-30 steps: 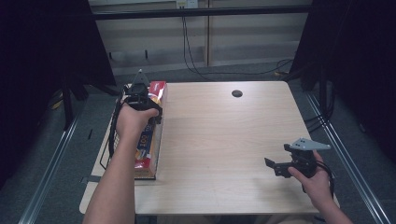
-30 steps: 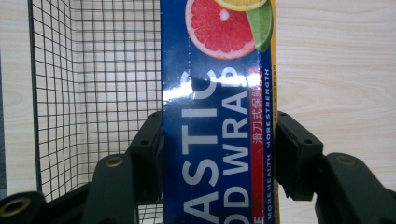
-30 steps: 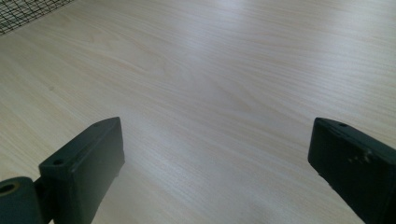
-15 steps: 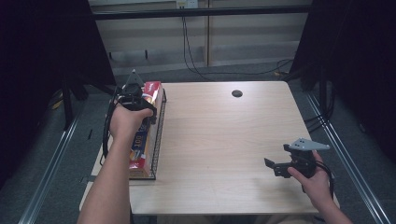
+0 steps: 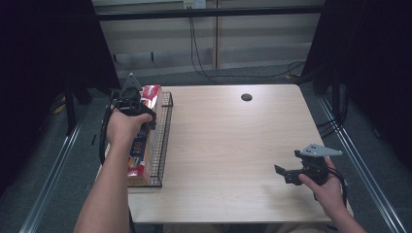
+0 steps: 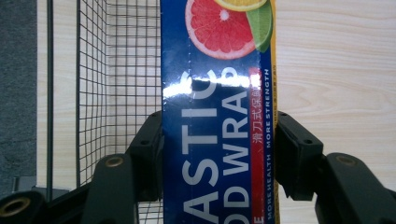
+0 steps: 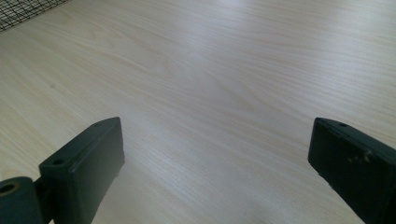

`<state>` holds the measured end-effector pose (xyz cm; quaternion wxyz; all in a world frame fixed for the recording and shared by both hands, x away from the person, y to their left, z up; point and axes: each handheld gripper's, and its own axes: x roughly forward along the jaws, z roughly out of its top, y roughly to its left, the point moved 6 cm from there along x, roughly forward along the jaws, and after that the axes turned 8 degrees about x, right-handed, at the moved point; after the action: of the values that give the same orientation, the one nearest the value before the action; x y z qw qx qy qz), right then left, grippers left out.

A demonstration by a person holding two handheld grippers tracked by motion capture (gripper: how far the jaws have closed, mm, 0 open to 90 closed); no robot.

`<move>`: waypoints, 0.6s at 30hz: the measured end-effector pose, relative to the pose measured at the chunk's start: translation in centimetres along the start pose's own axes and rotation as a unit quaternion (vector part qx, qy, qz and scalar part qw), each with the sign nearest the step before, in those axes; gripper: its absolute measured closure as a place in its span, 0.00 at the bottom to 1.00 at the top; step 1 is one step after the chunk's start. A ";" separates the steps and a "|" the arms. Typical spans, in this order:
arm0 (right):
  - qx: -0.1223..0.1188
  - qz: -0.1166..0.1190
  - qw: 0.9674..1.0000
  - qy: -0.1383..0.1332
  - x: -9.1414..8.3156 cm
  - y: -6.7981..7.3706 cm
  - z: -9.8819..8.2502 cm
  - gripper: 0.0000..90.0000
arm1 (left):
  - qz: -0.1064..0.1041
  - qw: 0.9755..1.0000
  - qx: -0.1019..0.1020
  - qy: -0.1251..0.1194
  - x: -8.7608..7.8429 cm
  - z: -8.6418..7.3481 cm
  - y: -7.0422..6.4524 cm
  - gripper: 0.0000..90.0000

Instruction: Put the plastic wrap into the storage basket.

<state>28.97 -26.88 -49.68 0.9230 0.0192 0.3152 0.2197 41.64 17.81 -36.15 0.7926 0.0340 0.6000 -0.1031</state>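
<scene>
One plastic wrap box [image 5: 142, 145]; one wire basket [image 5: 164, 141]; two tools [image 5: 130, 103]

The plastic wrap box [image 5: 142, 145] lies lengthwise in the wire basket [image 5: 164, 141] at the left edge of the table [image 5: 233, 145]

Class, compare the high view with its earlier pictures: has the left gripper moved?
Yes. The left gripper, shut on the plastic wrap box, has drifted slightly leftward, away from the table's round hole.
</scene>
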 end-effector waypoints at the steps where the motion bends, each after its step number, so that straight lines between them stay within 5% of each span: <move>1: 0.000 0.000 1.000 0.000 0.0 0.0 0.0 0.04 | 0.000 1.000 -0.006 0.000 0.1 -0.1 0.1 0.49; 18: 0.001 -0.001 1.000 0.000 0.0 -0.1 0.0 0.04 | 0.004 1.000 -0.018 0.008 1.2 -0.9 2.3 0.49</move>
<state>29.00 -26.95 -49.67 0.9234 0.0195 0.3152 0.2184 41.61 20.09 -37.68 0.7889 0.0228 0.6077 -0.0890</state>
